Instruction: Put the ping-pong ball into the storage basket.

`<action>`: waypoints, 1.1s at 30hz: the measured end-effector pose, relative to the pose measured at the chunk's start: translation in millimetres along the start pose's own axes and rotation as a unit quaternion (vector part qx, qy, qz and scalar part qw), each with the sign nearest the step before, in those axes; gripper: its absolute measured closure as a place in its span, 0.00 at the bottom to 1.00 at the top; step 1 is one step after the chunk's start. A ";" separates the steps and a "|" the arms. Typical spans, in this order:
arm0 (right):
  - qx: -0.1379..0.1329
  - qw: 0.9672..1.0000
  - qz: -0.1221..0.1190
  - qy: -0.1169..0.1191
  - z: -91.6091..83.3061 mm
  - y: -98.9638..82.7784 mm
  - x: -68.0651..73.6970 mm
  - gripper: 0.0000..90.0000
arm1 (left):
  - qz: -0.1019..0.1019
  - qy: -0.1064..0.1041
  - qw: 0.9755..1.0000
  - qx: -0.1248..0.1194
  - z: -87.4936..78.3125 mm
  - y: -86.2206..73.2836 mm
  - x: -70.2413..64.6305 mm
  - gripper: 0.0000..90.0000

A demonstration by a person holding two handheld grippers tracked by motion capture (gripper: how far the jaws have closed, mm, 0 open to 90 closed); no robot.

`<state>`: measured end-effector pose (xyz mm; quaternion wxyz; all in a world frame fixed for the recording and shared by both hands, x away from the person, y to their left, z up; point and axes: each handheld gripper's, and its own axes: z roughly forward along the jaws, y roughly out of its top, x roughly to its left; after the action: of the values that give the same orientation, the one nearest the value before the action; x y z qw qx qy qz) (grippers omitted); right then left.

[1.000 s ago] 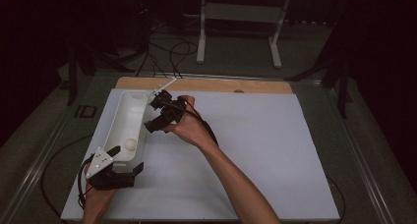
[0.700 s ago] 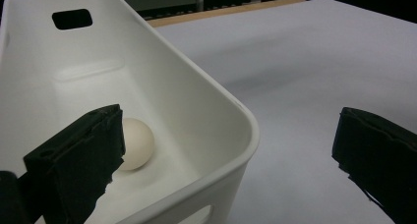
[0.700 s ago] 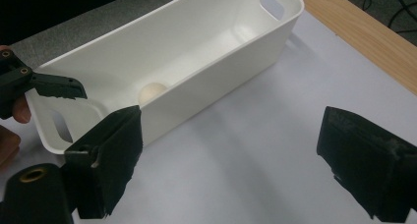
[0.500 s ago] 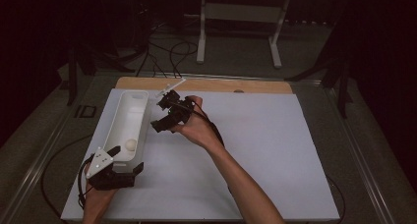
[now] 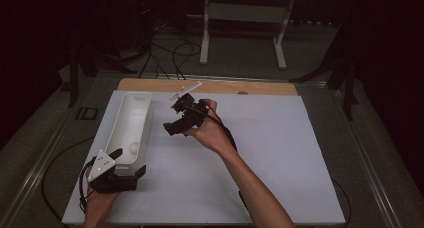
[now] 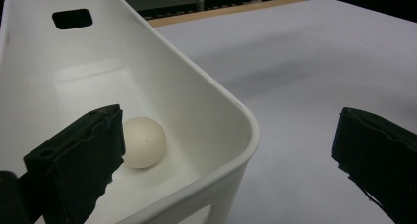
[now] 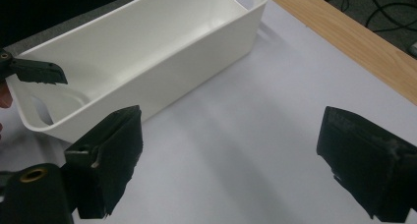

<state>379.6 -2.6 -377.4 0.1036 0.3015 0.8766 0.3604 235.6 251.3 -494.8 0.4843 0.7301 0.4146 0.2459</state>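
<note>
A long white bin (image 5: 145,105) lies on the left of the white mat (image 5: 280,153), with a small white ball (image 5: 133,148) near its front end. My left gripper (image 5: 129,162) is open at the bin's near end. In the left gripper view its jaws straddle the bin's wall (image 6: 211,94), one inside beside the ball (image 6: 143,141) and one over the mat. My right gripper (image 5: 172,126) is open and empty, held above the mat just right of the bin. In the right gripper view (image 7: 246,160) it looks at the bin's side (image 7: 162,71).
A wooden board (image 5: 220,85) runs along the mat's far edge. Beyond the table, cables (image 5: 170,53) lie on the floor around a white stand (image 5: 240,18). Metal rails border the table on both sides. The mat's right half is bare.
My right gripper has drifted to the right, away from the bin's rim. The left gripper, the bin and the ball have stayed put.
</note>
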 end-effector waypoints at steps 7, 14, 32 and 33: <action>-0.004 1.000 0.004 -0.010 -8.5 -11.0 -7.6 0.11 | 0.001 0.000 1.000 0.000 0.1 0.0 0.0 0.00; -0.006 1.000 0.015 -0.017 -15.7 -21.3 -15.2 0.11 | 0.001 0.000 1.000 0.001 0.3 0.1 -0.1 0.00; -0.007 0.999 0.034 -0.037 -35.4 -61.7 -38.6 0.11 | 0.001 0.001 1.000 0.001 0.5 0.2 -0.3 0.00; -0.005 0.999 0.034 -0.040 -37.1 -65.2 -40.3 0.11 | 0.000 0.001 1.000 0.001 0.5 0.2 -0.3 0.00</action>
<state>367.3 -84.5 -397.5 0.1281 0.3447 0.8592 0.3559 235.8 250.7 -494.8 0.4832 0.7304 0.4151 0.2465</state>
